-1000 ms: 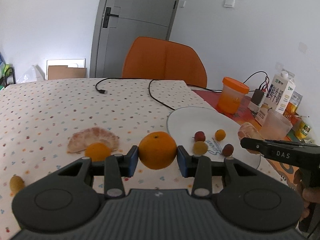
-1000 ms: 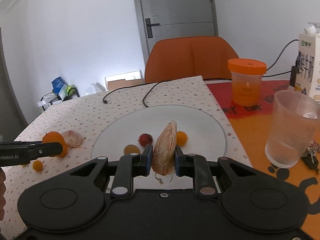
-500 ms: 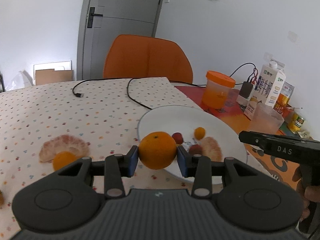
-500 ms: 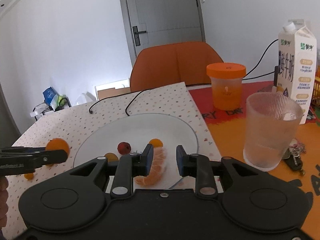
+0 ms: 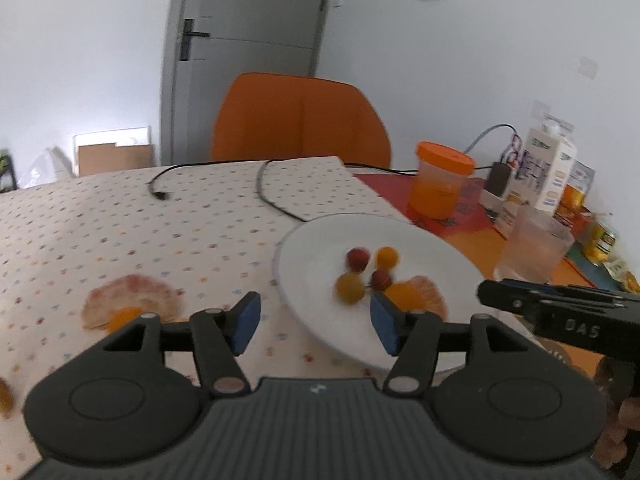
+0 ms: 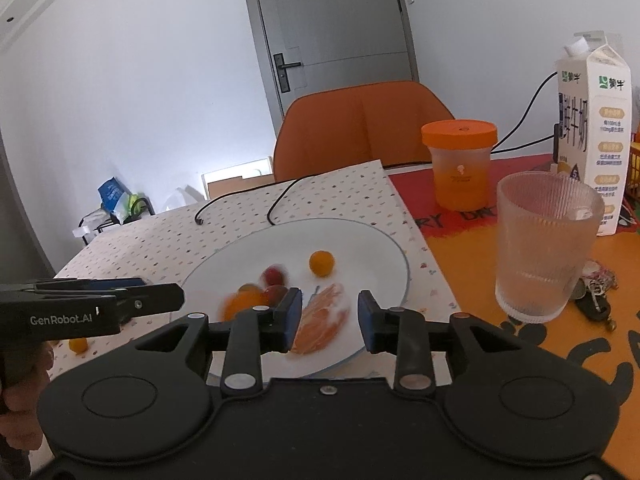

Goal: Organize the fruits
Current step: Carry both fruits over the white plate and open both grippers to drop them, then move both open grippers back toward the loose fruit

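Observation:
A white plate [image 5: 420, 236] [image 6: 360, 240] holds several small red and yellow fruits [image 5: 358, 258], a peeled citrus segment [image 6: 322, 322] and an orange [image 6: 244, 304], blurred, at its near left; in the left wrist view the orange [image 5: 404, 294] sits beside the segment [image 5: 434, 296]. My left gripper [image 5: 316, 322] is open and empty over the plate's left rim. My right gripper [image 6: 330, 320] is open and empty above the segment. A second peeled citrus piece [image 5: 128, 296] and a small orange fruit [image 5: 124, 316] lie on the dotted tablecloth.
A ribbed glass [image 6: 544, 248], an orange-lidded jar [image 6: 460, 168], a milk carton [image 6: 592, 136] and keys [image 6: 596, 296] stand right of the plate. A black cable [image 5: 276, 196] crosses the far table. An orange chair [image 5: 300, 120] is behind. Small yellow fruits [image 5: 6, 396] [image 6: 78, 344] lie at left.
My left gripper opened and let the orange go onto the plate. My right gripper opened wider over the released citrus segment and drew back slightly.

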A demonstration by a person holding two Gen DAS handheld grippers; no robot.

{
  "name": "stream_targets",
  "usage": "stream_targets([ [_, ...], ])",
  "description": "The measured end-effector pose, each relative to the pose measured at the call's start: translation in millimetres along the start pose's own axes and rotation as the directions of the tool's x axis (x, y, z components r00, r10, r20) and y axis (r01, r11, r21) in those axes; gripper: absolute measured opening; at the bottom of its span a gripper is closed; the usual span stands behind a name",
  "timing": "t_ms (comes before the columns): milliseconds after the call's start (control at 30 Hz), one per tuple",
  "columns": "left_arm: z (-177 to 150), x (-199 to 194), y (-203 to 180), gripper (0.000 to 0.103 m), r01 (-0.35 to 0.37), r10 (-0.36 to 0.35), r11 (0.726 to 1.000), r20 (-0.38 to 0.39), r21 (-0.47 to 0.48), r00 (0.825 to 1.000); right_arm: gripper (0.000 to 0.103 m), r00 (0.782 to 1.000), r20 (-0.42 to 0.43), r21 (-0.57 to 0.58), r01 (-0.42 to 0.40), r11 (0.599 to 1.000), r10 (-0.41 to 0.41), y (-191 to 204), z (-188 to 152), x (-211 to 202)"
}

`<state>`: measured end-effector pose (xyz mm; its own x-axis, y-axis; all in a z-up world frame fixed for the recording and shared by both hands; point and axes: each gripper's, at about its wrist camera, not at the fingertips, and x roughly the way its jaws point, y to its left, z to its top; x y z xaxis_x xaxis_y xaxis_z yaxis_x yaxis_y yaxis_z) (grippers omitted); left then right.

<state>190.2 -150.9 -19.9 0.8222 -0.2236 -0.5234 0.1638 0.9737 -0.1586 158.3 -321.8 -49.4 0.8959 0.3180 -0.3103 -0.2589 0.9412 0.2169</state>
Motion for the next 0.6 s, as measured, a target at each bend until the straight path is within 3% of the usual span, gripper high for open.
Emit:
stream_targets([
  [200, -4, -11, 23, 0.063, -0.055, 0.055, 0.998, -0.003, -0.034, 0.999, 0.039, 1.0, 0.003, -0.006, -0.023, 1.0, 0.023, 12, 0, 2],
  [433, -10, -32, 37, 0.087, -0.112, 0.112, 0.993, 0.026, -0.029, 0.993, 0.052, 0.999, 0.0, -0.023, -0.049, 0.999, 0.049, 28, -2, 3],
  [600, -16, -41, 50, 0.091, -0.116, 0.117, 0.992, 0.017, -0.05, 0.993, 0.078, 0.997, 0.011, -0.008, -0.076, 0.997, 0.076, 37, -2, 2],
])
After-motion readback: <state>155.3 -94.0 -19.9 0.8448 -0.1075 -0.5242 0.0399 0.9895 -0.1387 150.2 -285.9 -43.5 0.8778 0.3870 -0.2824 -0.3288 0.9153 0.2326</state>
